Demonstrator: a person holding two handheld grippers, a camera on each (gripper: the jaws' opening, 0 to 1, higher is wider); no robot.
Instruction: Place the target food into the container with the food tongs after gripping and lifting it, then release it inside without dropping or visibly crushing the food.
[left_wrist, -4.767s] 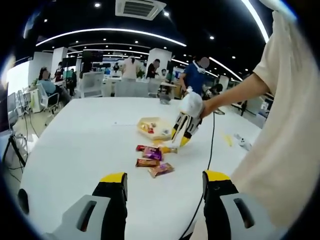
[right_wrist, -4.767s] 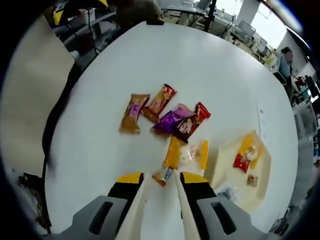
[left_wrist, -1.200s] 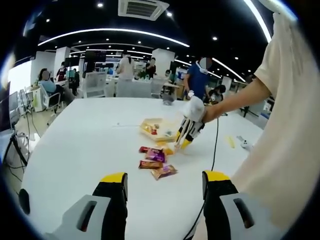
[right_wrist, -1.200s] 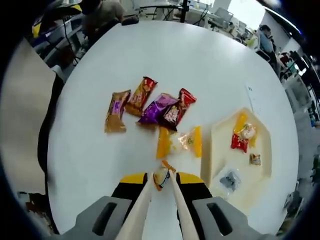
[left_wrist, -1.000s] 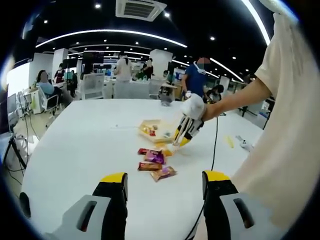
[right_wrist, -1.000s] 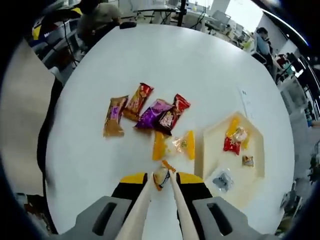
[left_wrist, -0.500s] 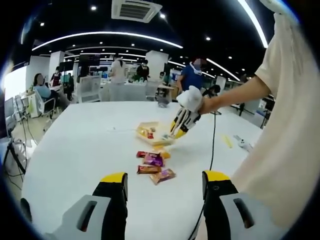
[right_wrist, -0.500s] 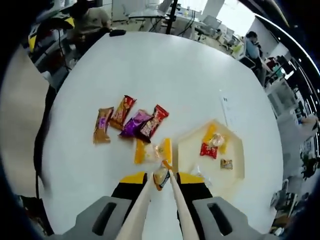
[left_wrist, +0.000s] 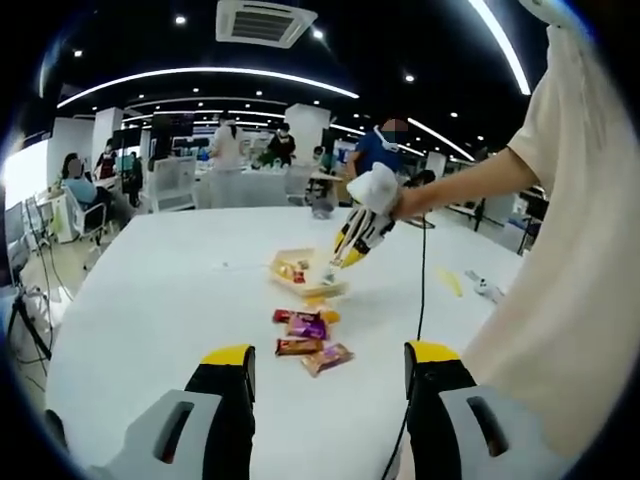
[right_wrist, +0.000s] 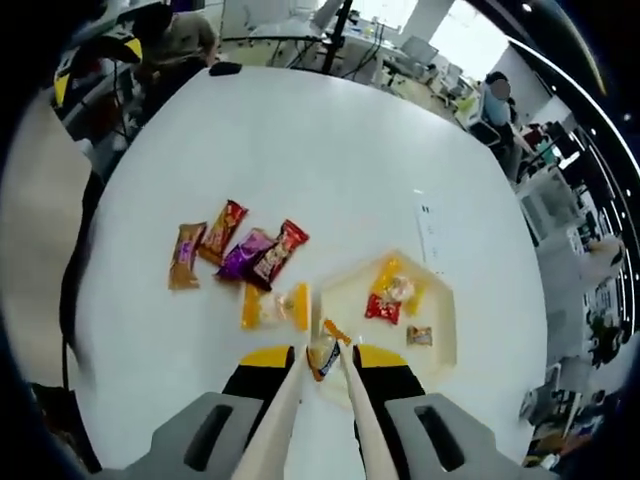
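On the table (right_wrist: 330, 150), loose packets (right_wrist: 245, 255) lie left; the small wrapped snack (right_wrist: 324, 355) is clamped in the right tongs (right_wrist: 322, 362) above the tray (right_wrist: 440, 335). It should be lowered centrally before being released. The left tongs (left_wrist: 328, 372) are held apart.

Left yellow-tipped grey two-jaw gripper (left_wrist: 328, 385): jaws spread wide, nothing between them. Right yellow-tipped grey gripper with cream tongs (right_wrist: 321, 368): raised, jaws closed in on a small wrapped snack (right_wrist: 323, 354). Bare forearm (left_wrist: 470, 185) outstretched, white-gloved hand (left_wrist: 374, 190) gripping it.
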